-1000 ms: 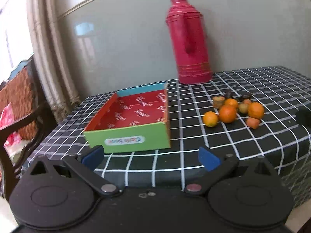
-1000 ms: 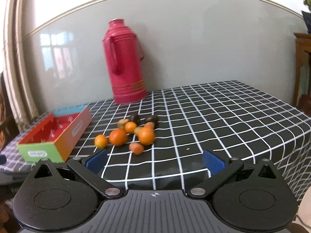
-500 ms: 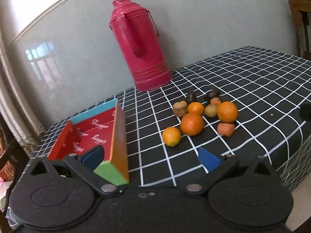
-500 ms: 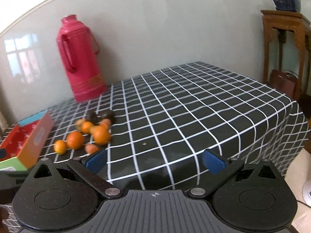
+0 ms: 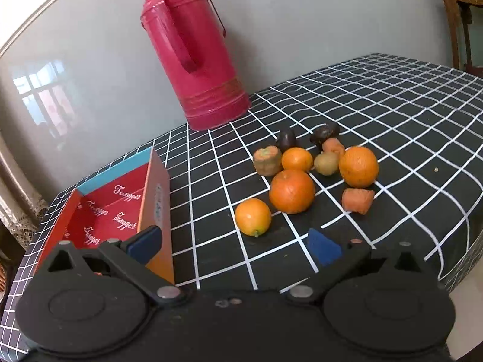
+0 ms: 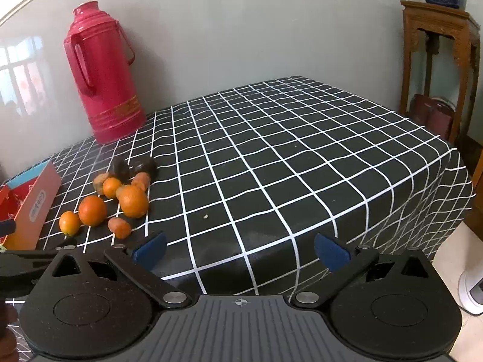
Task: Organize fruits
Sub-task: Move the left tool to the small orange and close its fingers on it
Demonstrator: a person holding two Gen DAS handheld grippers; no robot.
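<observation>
A cluster of fruits lies on the black checked tablecloth (image 5: 407,126): a small orange (image 5: 253,216), a bigger orange (image 5: 292,191), another orange (image 5: 358,166), a carrot-like piece (image 5: 357,200), a kiwi (image 5: 326,163) and two dark fruits (image 5: 286,138). A red-lined box (image 5: 108,211) with orange and blue walls stands left of them. My left gripper (image 5: 235,246) is open and empty, just short of the small orange. My right gripper (image 6: 240,252) is open and empty at the table's front edge, right of the cluster (image 6: 132,200). The box's corner (image 6: 33,205) shows at the far left there.
A tall red thermos (image 5: 193,51) stands at the back by the wall, also in the right wrist view (image 6: 102,72). A wooden stand (image 6: 437,69) with a blue pot is off the table's right side. A white object (image 6: 472,289) sits on the floor.
Both grippers have swung to the right. The left one has come closer to the fruits, with the box now at its left finger. Both stay open.
</observation>
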